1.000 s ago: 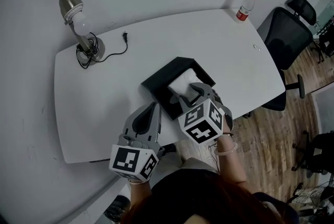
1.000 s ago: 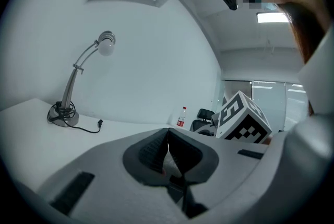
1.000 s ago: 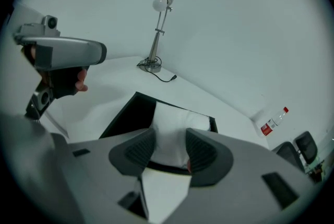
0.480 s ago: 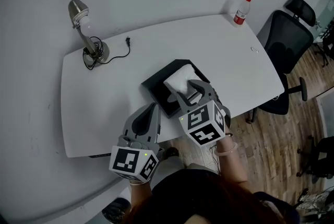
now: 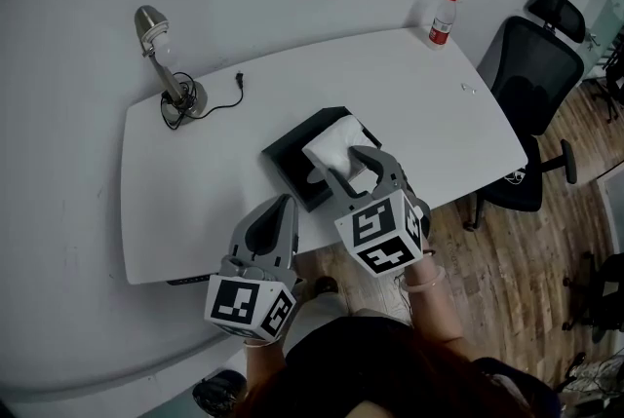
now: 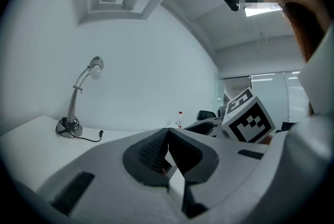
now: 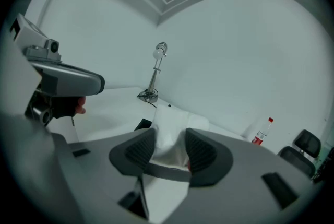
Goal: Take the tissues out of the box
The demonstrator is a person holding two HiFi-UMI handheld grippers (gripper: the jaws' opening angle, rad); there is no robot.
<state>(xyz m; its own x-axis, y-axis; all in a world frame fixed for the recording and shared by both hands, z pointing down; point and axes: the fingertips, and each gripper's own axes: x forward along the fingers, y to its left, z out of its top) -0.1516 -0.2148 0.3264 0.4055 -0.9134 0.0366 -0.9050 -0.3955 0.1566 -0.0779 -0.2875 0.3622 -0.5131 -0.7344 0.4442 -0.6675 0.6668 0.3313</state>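
Note:
A black tissue box lies open on the white table. A bunch of white tissue stands up out of it. My right gripper reaches over the box's near side and is shut on that tissue, which fills the gap between the ribbed pads. A corner of the box shows beneath it. My left gripper hangs left of the box by the table's front edge, shut, with nothing in it. Its pads meet in the left gripper view.
A desk lamp with a coiled cable stands at the table's far left, its plug lying loose. A red-capped bottle stands at the far right corner. A black office chair sits right of the table on the wood floor.
My right gripper has lifted with the tissue, which now rises higher out of the box. The head view has pulled back and up. The left gripper stays put.

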